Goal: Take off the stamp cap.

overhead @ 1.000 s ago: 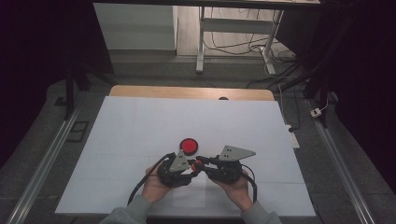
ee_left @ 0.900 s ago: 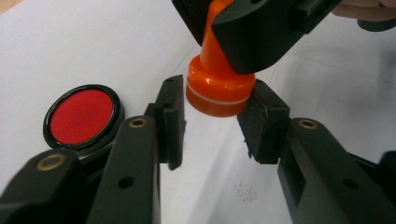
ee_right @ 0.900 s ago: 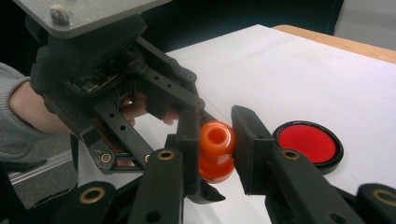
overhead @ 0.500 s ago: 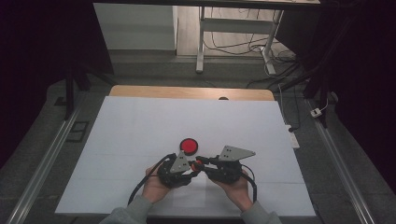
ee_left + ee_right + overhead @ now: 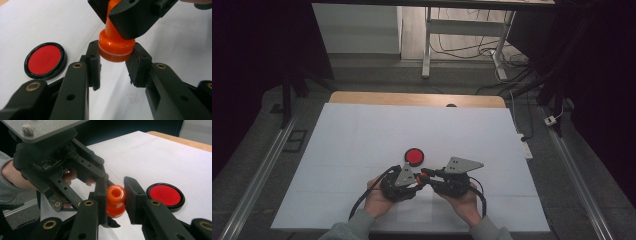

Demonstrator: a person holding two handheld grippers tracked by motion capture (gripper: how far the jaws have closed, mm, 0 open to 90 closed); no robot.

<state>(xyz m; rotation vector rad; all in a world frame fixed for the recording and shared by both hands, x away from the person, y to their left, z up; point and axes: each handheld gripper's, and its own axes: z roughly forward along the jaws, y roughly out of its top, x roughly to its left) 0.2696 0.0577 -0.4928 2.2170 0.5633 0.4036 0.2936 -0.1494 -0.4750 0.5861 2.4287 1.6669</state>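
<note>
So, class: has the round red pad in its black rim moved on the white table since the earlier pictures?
No. The round red pad lies at the same spot on the white table, just beyond both grippers.

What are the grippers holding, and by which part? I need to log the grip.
Both clamp one orange stamp-like piece: the right gripper on its narrow upper end, the left gripper on its wide base.

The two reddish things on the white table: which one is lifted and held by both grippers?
The orange stamp-like piece, clamped between the left gripper and right gripper. The flat red disc in a black rim lies untouched on the table.
</note>
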